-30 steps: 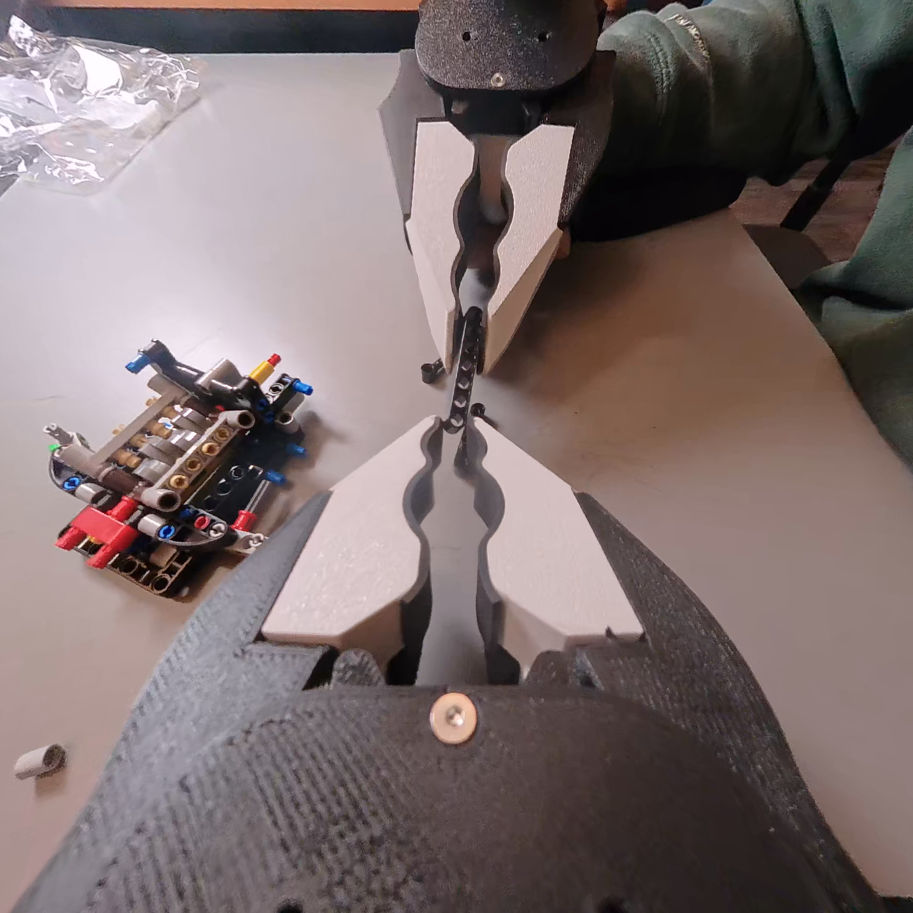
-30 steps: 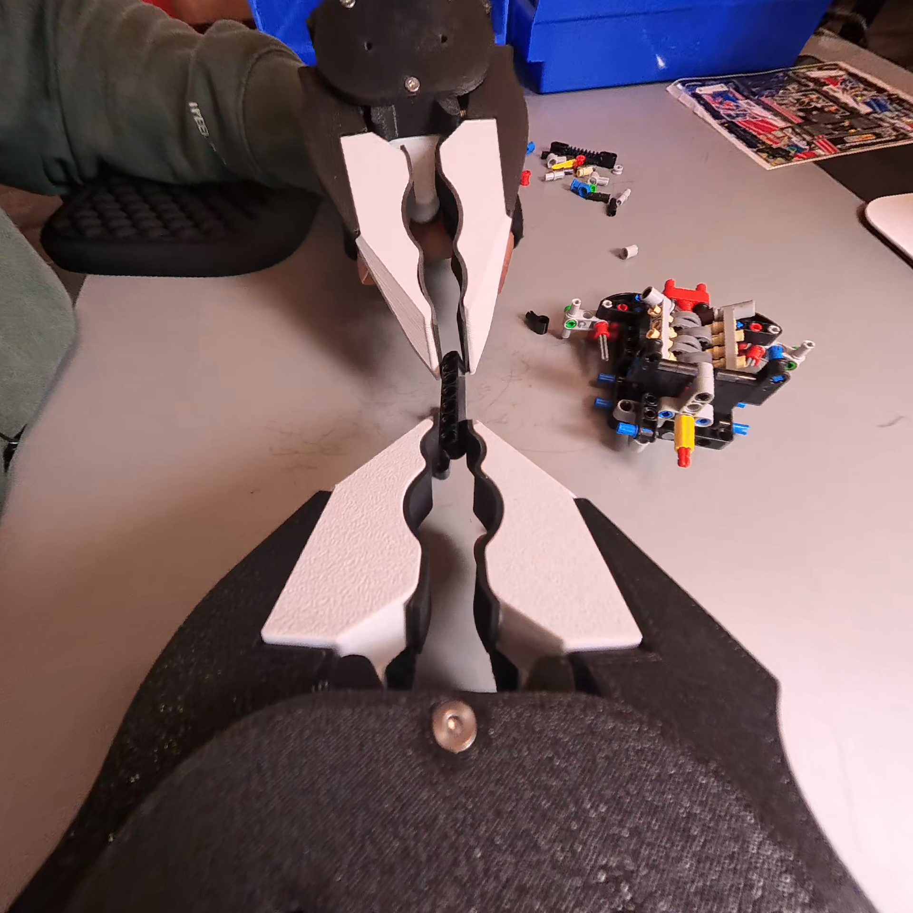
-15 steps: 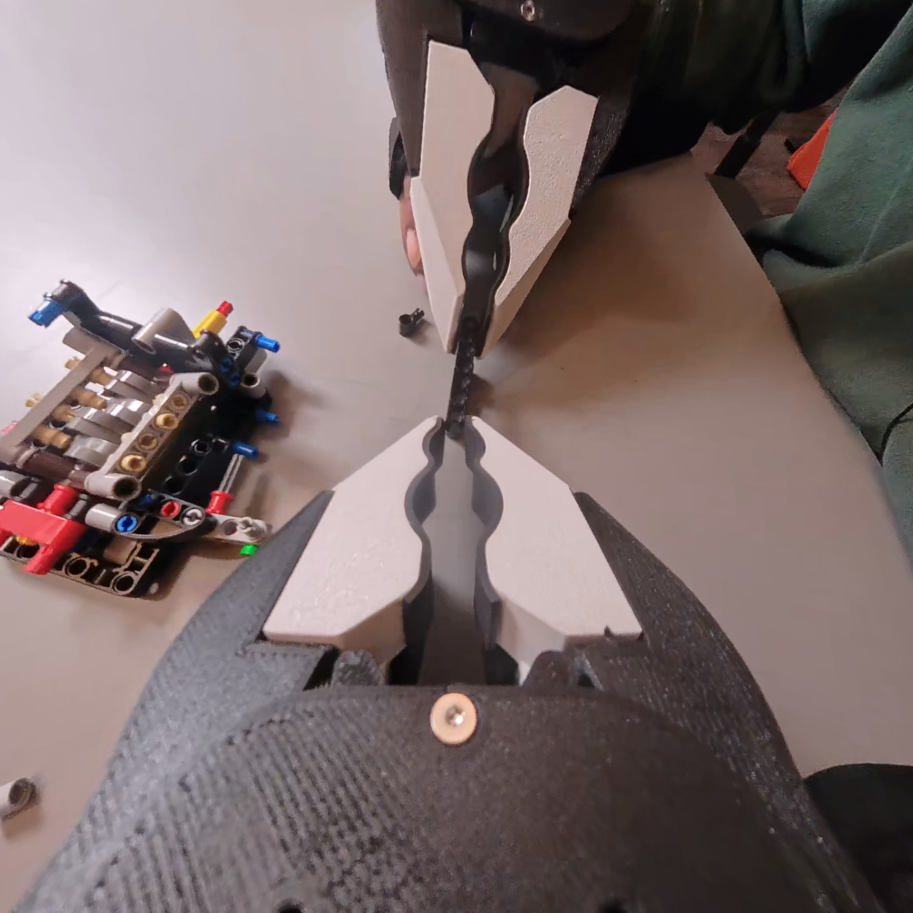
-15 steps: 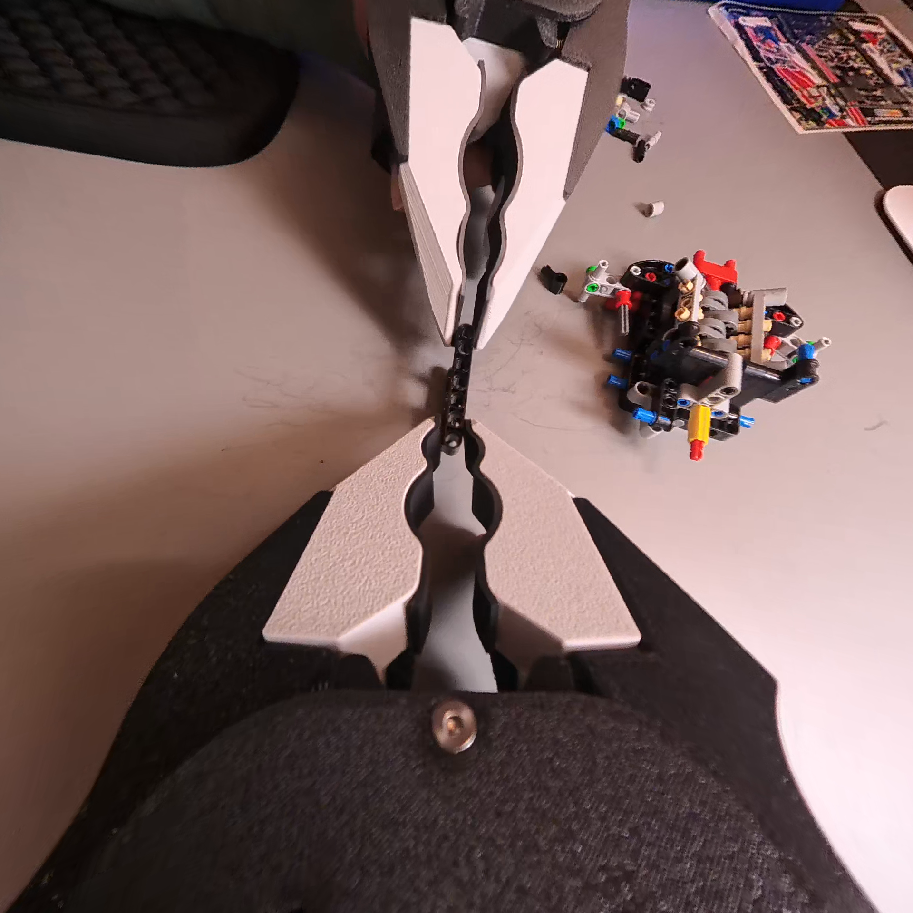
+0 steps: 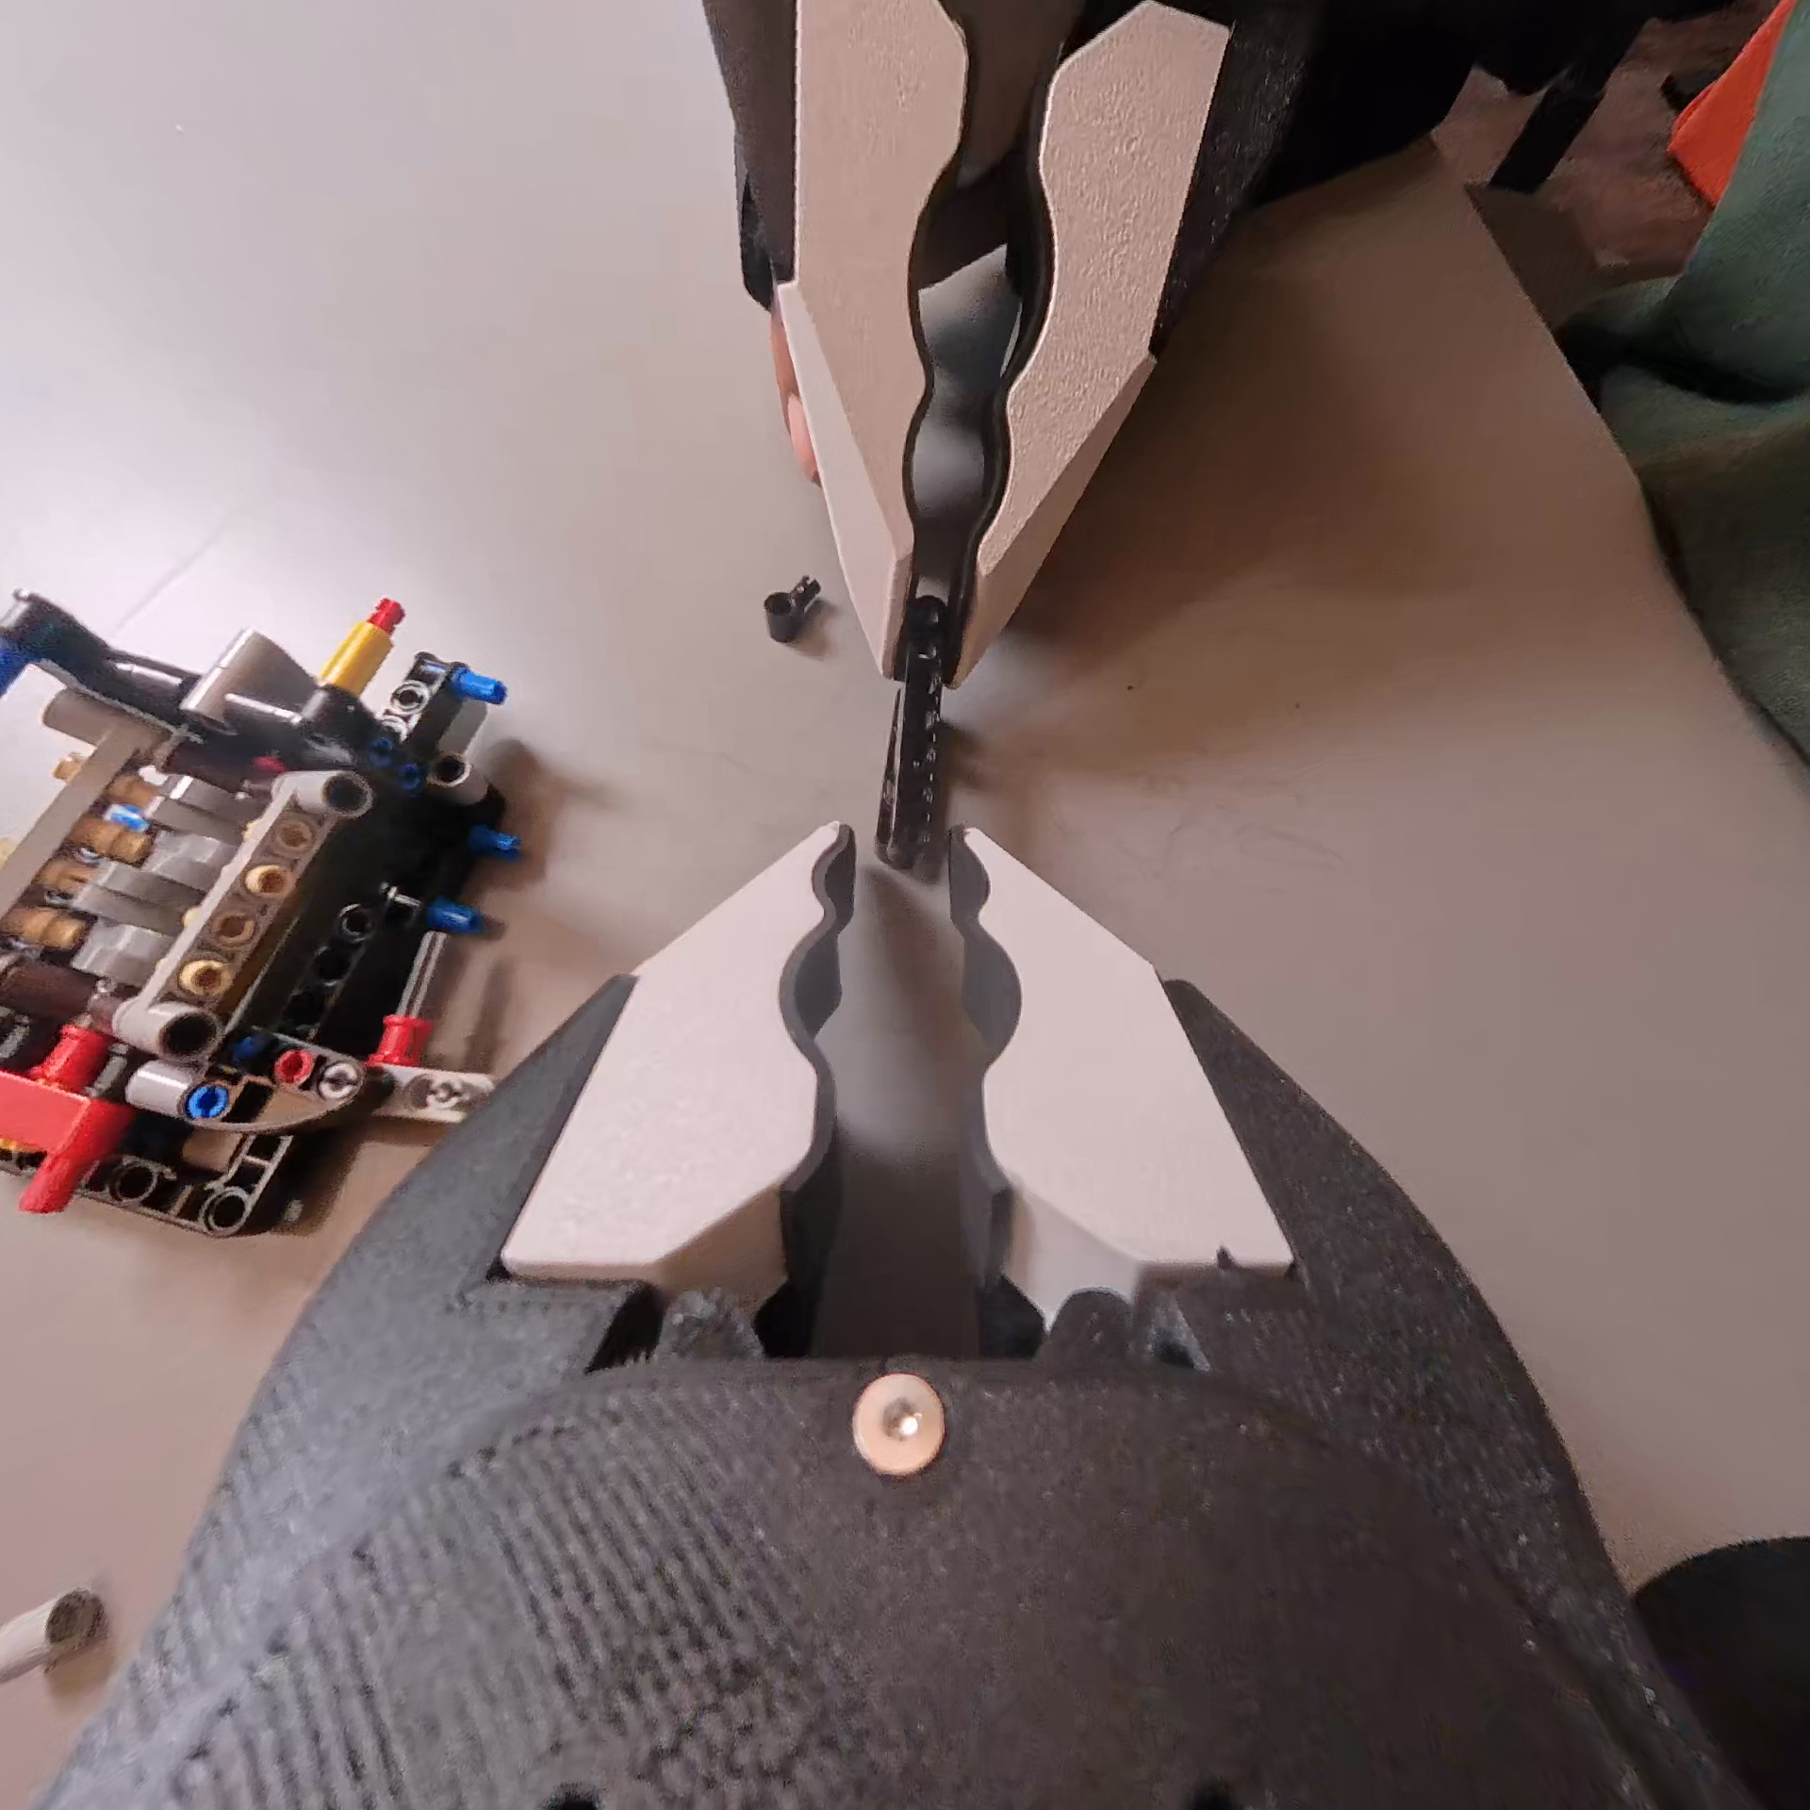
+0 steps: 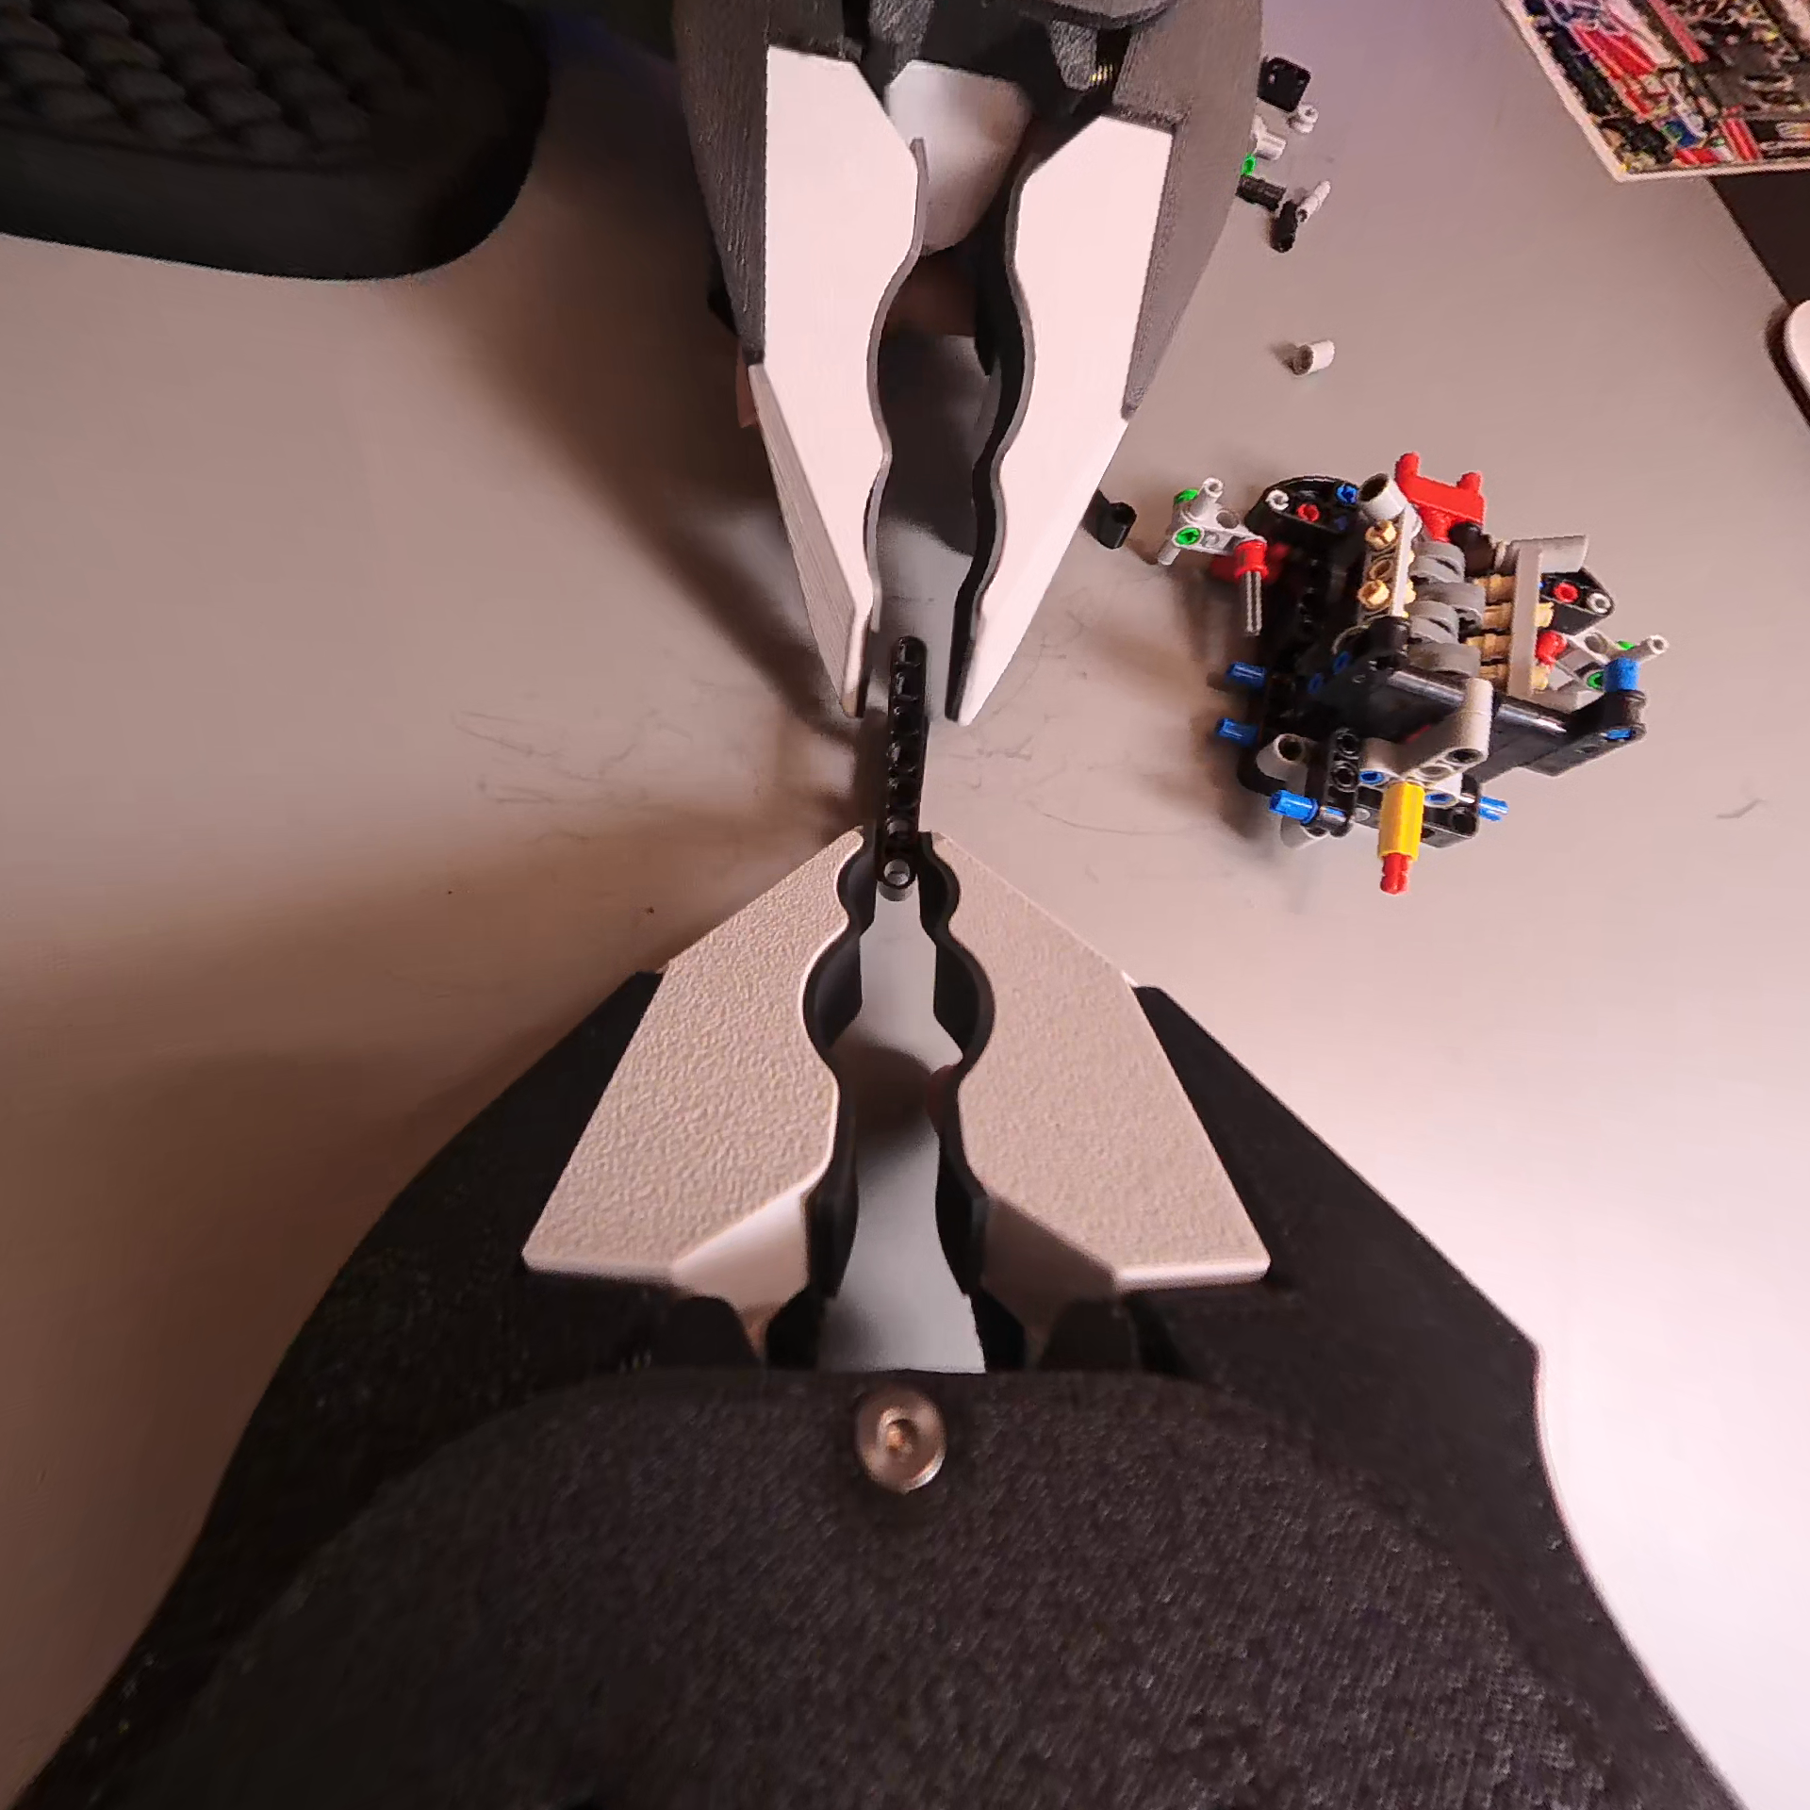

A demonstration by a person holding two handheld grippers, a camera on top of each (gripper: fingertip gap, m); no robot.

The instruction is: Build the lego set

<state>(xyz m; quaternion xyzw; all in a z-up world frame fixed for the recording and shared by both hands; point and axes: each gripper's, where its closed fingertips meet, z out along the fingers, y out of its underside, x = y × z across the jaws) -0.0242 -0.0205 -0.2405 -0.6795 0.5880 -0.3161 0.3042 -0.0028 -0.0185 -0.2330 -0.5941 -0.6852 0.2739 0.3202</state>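
Note:
A thin black lego beam [image 5: 911, 759] with a row of holes hangs just above the table between my two grippers. My right gripper [image 6: 896, 840] is shut on one end of the beam [image 6: 903, 744]; it also shows in the left wrist view [image 5: 926, 671]. My left gripper [image 5: 903, 844] is open, and the beam's other end sits in the gap between its fingertips; it also shows in the right wrist view [image 6: 911, 710]. The part-built lego model [image 5: 225, 930], black and grey with red, blue and yellow pins, lies on the table, also in the right wrist view [image 6: 1420, 656].
A small black connector [image 5: 791, 615] lies near the right gripper's tips, also in the right wrist view [image 6: 1110, 519]. A grey sleeve piece [image 6: 1310, 356], several loose parts [image 6: 1283, 186] and the instruction booklet [image 6: 1685, 78] lie farther off. The table edge [image 5: 1567, 323] borders a person's green sleeve [image 5: 1743, 294].
My left gripper's fingers have parted and no longer clamp the beam. Both grippers have drawn closer together and lower over the table. The right gripper still holds the beam.

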